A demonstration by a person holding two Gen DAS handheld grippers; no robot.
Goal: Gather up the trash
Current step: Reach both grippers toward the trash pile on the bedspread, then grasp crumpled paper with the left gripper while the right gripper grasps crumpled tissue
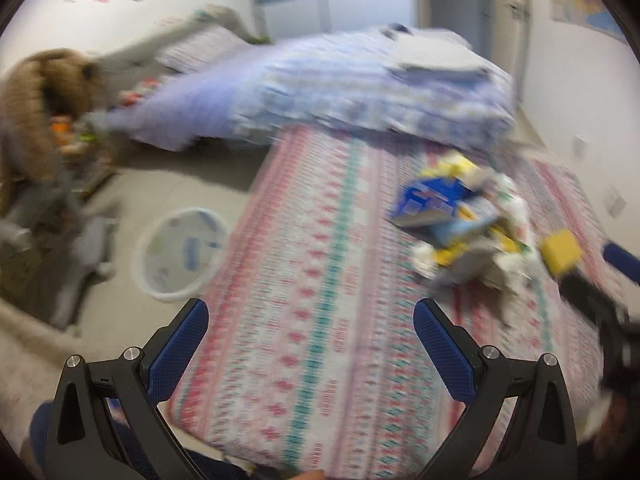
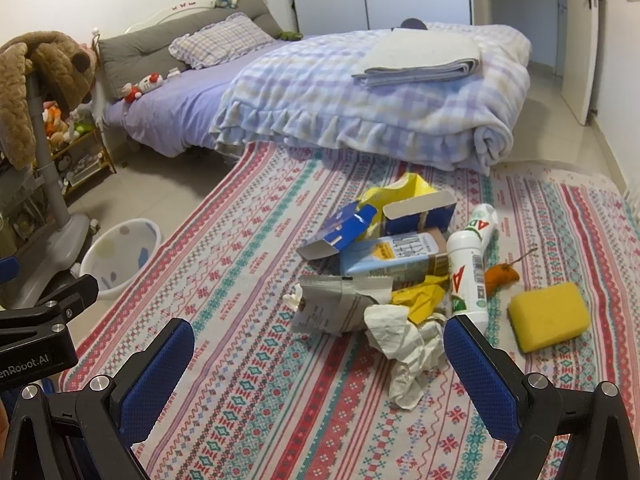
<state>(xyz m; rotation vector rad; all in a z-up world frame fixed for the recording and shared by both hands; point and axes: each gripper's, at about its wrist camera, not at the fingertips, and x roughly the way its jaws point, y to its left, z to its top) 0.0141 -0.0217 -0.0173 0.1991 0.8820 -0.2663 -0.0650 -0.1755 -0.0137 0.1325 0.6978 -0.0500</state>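
Blue-padded left gripper (image 1: pixel 311 322): fingers wide apart, nothing between them, hovering over the patterned cloth (image 1: pixel 312 280). Left wrist view is motion-blurred, detail poor

Right gripper (image 2: pixel 319 342): fingers also spread wide, holding nothing, low over the same patterned cloth (image 2: pixel 248 280). Its right fingertip (image 2: pixel 460 330) sits just in front of the trash pile (image 2: pixel 396 256), next to the crumpled tissue (image 2: pixel 404 344)

Pile sits mid-cloth, right of centre. Contents in right wrist view:
- blue carton (image 2: pixel 344 232), flattened, open end toward camera
- light blue box (image 2: pixel 420 212) behind it, open top
- yellow bag (image 2: pixel 404 190) at the back
- pale blue pouch (image 2: pixel 388 258) lying flat in the middle
- torn grey paper wrapper (image 2: pixel 340 304) at the front left
- white bottle (image 2: pixel 468 276) with red letters, lying on its side along the right edge
- orange scrap (image 2: pixel 500 276) just right of the bottle
- yellow sponge (image 2: pixel 550 316) right of the pile, apart from it

White basin (image 2: pixel 120 256) on the floor, just off the cloth's left edge, well apart from the pile. Same basin (image 1: pixel 180 254) shows in left wrist view

Bed with checked blanket (image 2: pixel 368 92) behind the cloth
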